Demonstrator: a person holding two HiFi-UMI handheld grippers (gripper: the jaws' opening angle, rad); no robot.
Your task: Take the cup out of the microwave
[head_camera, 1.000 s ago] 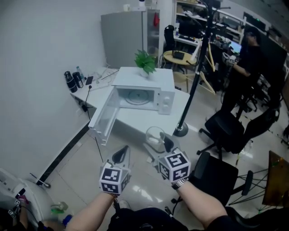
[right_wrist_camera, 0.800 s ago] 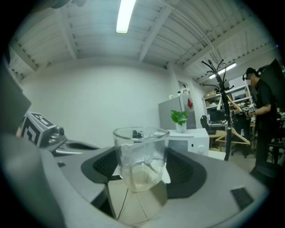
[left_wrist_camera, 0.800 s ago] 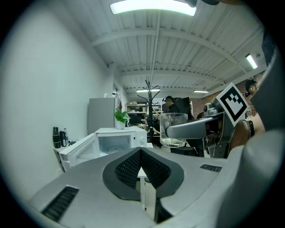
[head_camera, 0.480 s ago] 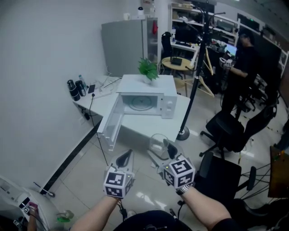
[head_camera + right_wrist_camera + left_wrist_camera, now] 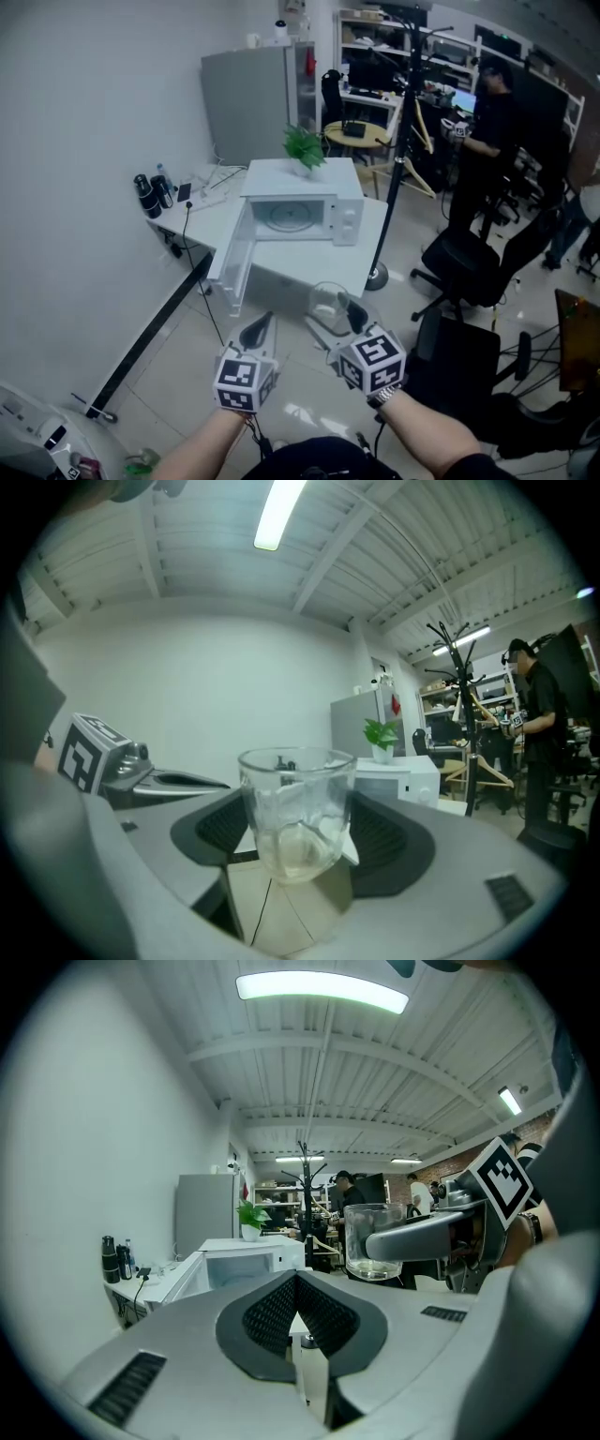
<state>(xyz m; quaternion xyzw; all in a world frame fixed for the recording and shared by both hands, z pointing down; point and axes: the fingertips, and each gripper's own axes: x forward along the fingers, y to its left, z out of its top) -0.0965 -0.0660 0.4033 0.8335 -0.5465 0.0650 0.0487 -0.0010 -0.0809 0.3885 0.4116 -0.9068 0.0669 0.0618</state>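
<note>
Well ahead of the fingers (image 5: 258,330), a white table (image 5: 214,223) met the pale wall (image 5: 84,141); 1 grey cabinet (image 5: 248,98) stood behind, black chairs (image 5: 461,267) rightward, on tiled floor (image 5: 169,366).

Clear, colourless glass for the cup (image 5: 327,298). Plain white on the microwave (image 5: 302,192), door and cavity alike, and on the table (image 5: 373,225) under it. Leafy green for the plant (image 5: 304,146) on top, in a white pot. Matt grey shells on the left gripper (image 5: 260,327) and the right gripper (image 5: 335,309), each cube white with bold black square markers; black pads (image 5: 274,1319) with a fine ribbed grid. Flat grey on the fridge (image 5: 251,101); black for the bottles (image 5: 148,195), the office chairs (image 5: 466,272) and the pole (image 5: 398,141); pale, glossy tiles on the floor (image 5: 178,356)
</note>
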